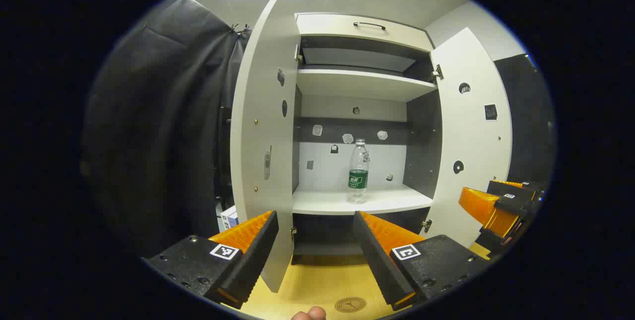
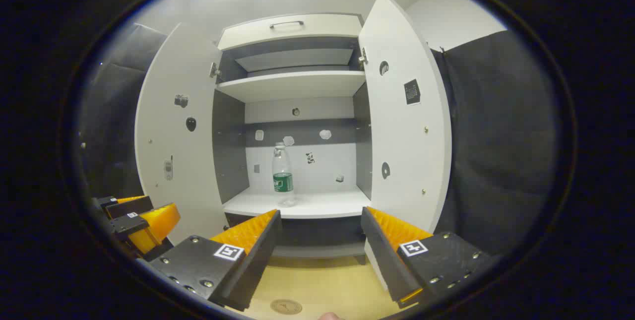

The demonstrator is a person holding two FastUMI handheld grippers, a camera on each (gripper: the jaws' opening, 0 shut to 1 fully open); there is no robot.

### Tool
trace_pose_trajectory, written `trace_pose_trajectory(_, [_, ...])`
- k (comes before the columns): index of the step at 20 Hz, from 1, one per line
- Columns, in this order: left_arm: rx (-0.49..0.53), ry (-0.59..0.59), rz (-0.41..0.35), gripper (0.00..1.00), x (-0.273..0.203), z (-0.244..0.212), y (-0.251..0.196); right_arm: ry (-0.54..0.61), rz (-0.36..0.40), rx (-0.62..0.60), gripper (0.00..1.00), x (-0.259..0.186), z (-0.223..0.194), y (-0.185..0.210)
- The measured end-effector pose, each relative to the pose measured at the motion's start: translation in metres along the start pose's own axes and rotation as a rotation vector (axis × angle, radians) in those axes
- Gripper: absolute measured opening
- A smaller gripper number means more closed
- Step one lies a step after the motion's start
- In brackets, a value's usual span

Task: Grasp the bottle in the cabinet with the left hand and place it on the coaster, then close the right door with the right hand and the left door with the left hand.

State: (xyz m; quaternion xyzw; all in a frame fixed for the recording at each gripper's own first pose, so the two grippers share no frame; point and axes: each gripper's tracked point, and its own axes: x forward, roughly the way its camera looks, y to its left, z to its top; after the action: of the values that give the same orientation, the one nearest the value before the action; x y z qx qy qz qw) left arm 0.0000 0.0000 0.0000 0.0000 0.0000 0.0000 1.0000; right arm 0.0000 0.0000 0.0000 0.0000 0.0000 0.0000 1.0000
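Bottle [image 1: 358, 171] stands upright on the cabinet shelf [image 1: 362, 202], both doors open. Left gripper [image 1: 315, 240] and right gripper [image 2: 321, 238] gape empty, well short. We bring the left in level, grab mid-body, then go for the coaster [image 1: 350, 304].

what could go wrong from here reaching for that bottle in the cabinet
The bottle is tall, thin and upright on the shelf, so an off-centre approach by the open left gripper may tip it. The left door hangs open close beside that gripper and could be bumped. The coaster lies low, near the gripper, easy to miss.
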Motion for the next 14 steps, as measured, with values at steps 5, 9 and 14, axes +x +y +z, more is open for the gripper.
trace_pose_trajectory(5, [0.008,0.001,0.013,0.99,0.0003,-0.0029,-0.0010,0.004,0.015,0.003,0.98,0.0002,0.0003,0.0023])
trace_pose_trajectory(9, [0.011,0.007,0.014,0.93,0.0033,-0.0048,0.0008,0.004,0.020,0.001,0.98,0.0008,-0.0009,0.0030])
trace_pose_trajectory(14, [0.002,0.008,0.018,0.96,0.0081,-0.0049,0.0046,0.001,0.008,0.003,0.98,0.0018,0.0005,0.0006])
